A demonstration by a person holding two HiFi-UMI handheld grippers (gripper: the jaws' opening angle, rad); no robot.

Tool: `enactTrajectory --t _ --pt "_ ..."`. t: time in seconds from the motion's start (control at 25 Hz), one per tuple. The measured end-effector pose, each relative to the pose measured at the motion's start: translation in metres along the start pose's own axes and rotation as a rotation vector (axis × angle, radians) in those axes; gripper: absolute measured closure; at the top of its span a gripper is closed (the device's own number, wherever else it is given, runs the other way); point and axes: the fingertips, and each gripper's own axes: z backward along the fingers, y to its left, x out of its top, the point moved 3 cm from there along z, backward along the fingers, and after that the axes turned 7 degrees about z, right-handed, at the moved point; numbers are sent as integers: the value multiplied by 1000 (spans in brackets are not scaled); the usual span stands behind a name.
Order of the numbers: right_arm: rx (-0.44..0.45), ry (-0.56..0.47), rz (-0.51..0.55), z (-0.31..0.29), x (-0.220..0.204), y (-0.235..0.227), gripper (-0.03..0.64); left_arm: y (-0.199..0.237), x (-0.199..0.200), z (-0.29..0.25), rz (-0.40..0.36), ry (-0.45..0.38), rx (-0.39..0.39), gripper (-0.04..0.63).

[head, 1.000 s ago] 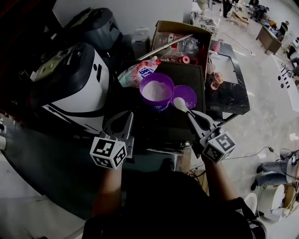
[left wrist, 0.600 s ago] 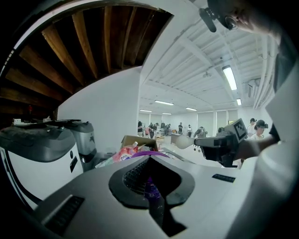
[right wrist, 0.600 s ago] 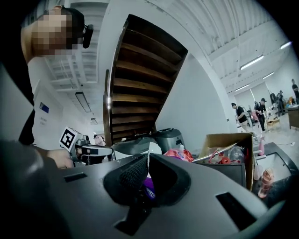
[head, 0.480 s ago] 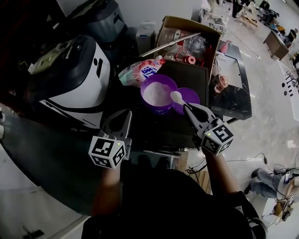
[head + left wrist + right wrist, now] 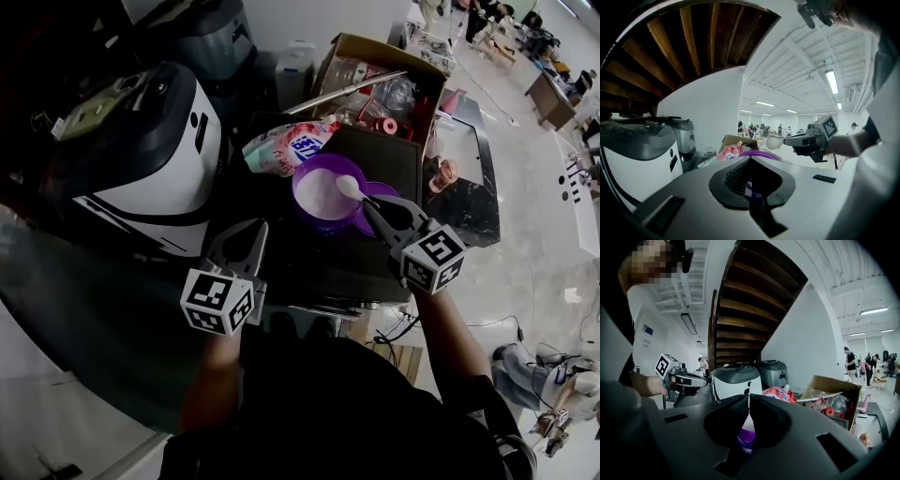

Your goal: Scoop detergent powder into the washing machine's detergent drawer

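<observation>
Right tongs (image 5: 373,212): clamped on the spoon (image 5: 356,195) handle, pointing at the tub (image 5: 328,226).
Spoon: bowl over the tub's near rim.
Left tongs (image 5: 258,232): closed, empty, farther from the tub.

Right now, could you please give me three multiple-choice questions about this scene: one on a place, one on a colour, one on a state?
1. Where is the bowl of the white spoon?
A. over the tub of powder
B. inside the cardboard box
C. on the floor

2. What colour is the tub?
A. green
B. purple
C. yellow

3. What is the right gripper doing?
A. open and empty
B. shut on the white spoon
C. shut on the pink bag

Answers:
1 A, the head view shows the bowl above the white powder.
2 B, its wall is purple.
3 B, the jaws pinch the spoon's handle.
</observation>
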Motion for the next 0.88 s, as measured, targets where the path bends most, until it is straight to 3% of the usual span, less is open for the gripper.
enactTrajectory --t 0.32,0.88 --pt "61 96 57 -31 -4 1 595 5 -2 -8 5 4 -28 588" --pt "195 307 282 -84 -17 1 595 17 -12 -12 31 32 -23 588"
